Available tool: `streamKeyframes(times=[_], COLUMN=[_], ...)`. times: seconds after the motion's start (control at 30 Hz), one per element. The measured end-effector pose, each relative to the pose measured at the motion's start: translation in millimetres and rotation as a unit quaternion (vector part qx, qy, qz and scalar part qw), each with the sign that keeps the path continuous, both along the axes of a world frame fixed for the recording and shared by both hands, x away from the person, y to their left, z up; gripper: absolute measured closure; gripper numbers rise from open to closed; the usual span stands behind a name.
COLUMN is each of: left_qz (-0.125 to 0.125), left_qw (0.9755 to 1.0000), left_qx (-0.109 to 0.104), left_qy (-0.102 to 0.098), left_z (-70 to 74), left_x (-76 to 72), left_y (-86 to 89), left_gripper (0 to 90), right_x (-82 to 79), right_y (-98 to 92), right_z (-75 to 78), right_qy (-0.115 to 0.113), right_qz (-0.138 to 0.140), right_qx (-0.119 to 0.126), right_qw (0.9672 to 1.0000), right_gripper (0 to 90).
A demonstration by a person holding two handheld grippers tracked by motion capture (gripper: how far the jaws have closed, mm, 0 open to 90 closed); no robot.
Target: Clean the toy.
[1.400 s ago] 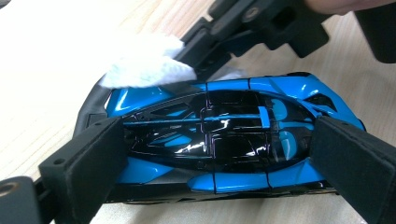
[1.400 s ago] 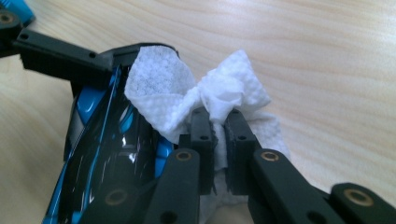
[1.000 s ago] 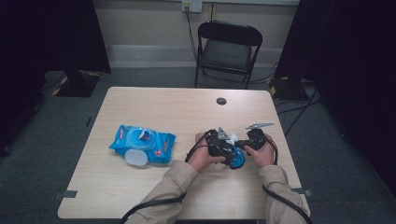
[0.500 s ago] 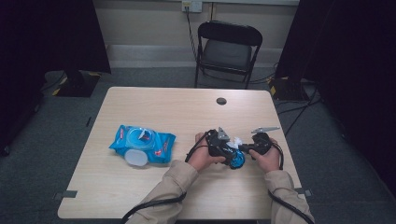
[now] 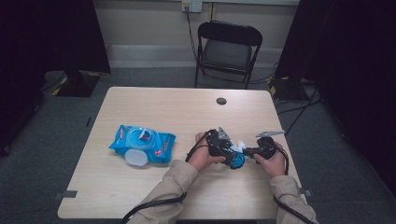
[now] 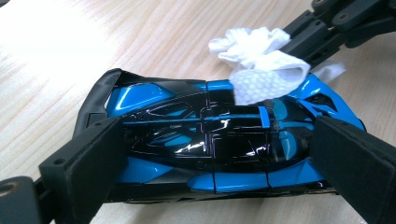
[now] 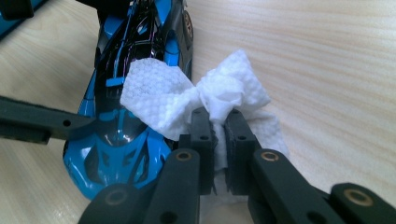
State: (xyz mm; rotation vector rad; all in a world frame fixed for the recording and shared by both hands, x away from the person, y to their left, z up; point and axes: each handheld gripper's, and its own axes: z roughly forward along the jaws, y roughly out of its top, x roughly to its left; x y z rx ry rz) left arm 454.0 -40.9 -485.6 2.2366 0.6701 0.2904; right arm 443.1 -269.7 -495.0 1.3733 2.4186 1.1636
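From the high view we look down on a pale wooden table (image 5: 154, 186) with a small dark round hole (image 5: 221, 101) near its far edge and a black folding chair (image 5: 228, 51) beyond it on the grey floor. On the table's left half lies a blue soft-plastic pack of wipes (image 5: 142, 144) with a clear round lid. On the right half, our two tan sleeves come in from the bottom, and between our hands sits a small glossy blue and black toy car (image 5: 236, 160). The left gripper (image 5: 225, 150) is at the car from the left, and the right gripper (image 5: 246, 150) meets it from the right, with a crumpled white paper wipe (image 5: 240, 144) between them, just above the car. In the left gripper view, we see the two black jaws pressed against the two ends of the toy car (image 6: 210, 140), so they stand wide apart yet hold it firmly along its length; the car rests on the table. The white wipe (image 6: 261, 60) lies on the car's top near one end, pinched by the other gripper's black jaws. In the right gripper view, the right gripper (image 7: 219, 135) has its jaws almost fully closed, clamped on a twisted neck of the wipe (image 7: 187, 100), whose loose flap spreads over the roof of the car (image 7: 130, 116), touching it.
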Motion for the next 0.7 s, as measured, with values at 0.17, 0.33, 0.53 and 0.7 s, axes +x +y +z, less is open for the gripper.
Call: streamKeyframes(times=[0.17, 0.33, 0.53, 0.7], left_qz=[0.0, 0.0, 0.001, 0.001], left_qw=[1.0, 1.0, 1.0, 1.0], left_qx=[0.0, 0.0, 0.001, 0.004], left_qy=[0.0, 0.0, 0.0, 0.002], left_z=[0.0, 0.1, 0.2, 0.8], left_x=[0.0, -0.1, -0.3, -0.2], left_y=[0.0, -0.1, -0.5, -0.9], left_gripper=[3.7, 3.7, 3.7, 3.8], right_x=[-6.4, -12.7, -19.4, -23.3], right_y=[-4.2, -8.6, -12.7, -17.2], right_z=[-0.6, -0.5, 1.3, 4.0], right_qy=[-0.001, -0.002, 0.0, 0.0], right_qz=[-0.002, -0.003, 0.001, 0.001], right_qx=[0.003, 0.003, -0.006, -0.013], right_qw=[1.0, 1.0, 1.0, 0.9999], right_gripper=[84.7, 84.7, 84.7, 84.5])
